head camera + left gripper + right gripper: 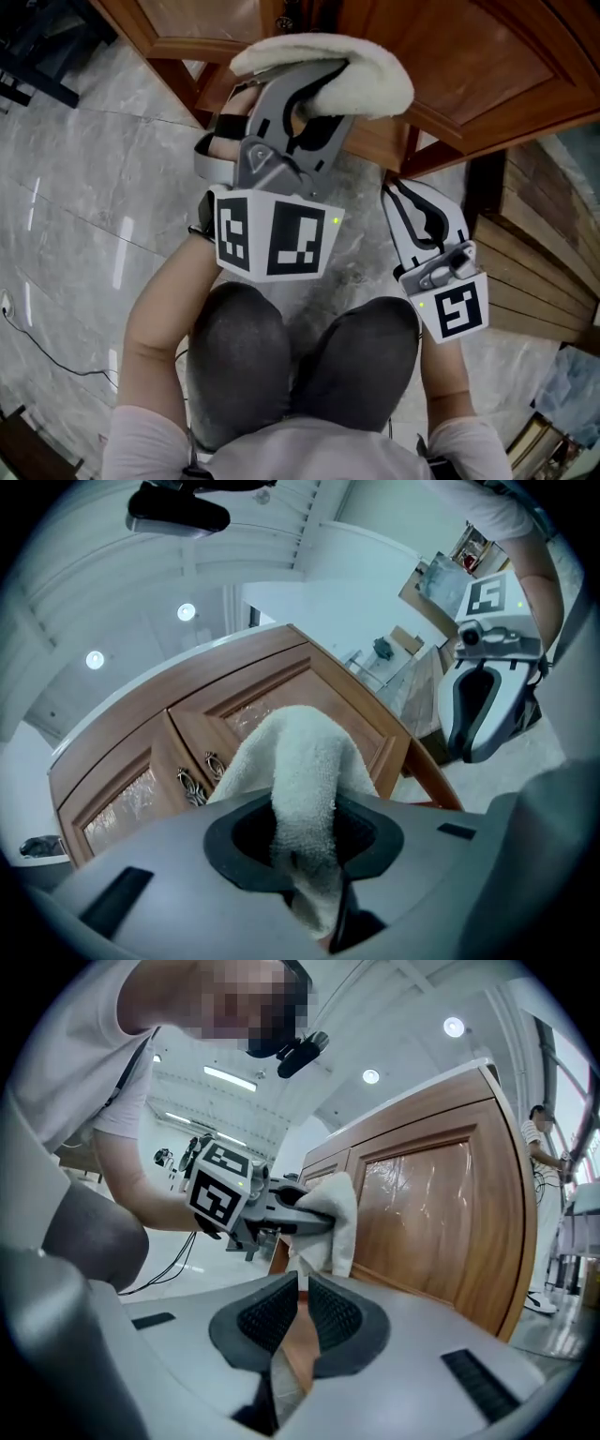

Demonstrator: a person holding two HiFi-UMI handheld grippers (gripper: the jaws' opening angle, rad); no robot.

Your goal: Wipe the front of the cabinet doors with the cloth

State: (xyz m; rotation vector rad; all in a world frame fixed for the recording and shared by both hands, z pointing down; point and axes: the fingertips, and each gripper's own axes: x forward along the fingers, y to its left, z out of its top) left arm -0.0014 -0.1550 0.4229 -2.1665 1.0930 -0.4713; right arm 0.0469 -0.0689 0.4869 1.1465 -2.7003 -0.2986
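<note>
My left gripper (305, 89) is pinching the cloth (361, 75). In the left gripper view the white fluffy cloth (302, 761) goes down between the two jaws of that gripper (305, 836), and they squeeze it tight. The rest of the cloth puffs out past the jaw tips, toward the cabinet (309, 691).

The cabinet (497, 66) is brown wood with shiny panels in its doors. The cloth is right up at the front of the cabinet, low down on a door. In the right gripper view the cloth (339, 1213) hangs from the left gripper (281, 1208) just at the edge of the cabinet (431, 1204). I cannot tell if it is really touching the wood.

My right gripper (398, 187) is near the cabinet too, beside the left one and a bit further back from the doors. Its jaws are pushed almost together, with only a thin slit between them. The right gripper (302, 1312) is holding nothing.

Two little metal handles (192, 785) sit on the cabinet doors, next to the cloth. My knees (244, 347) are bent in front of the cabinet, over the grey stone floor (94, 169).
</note>
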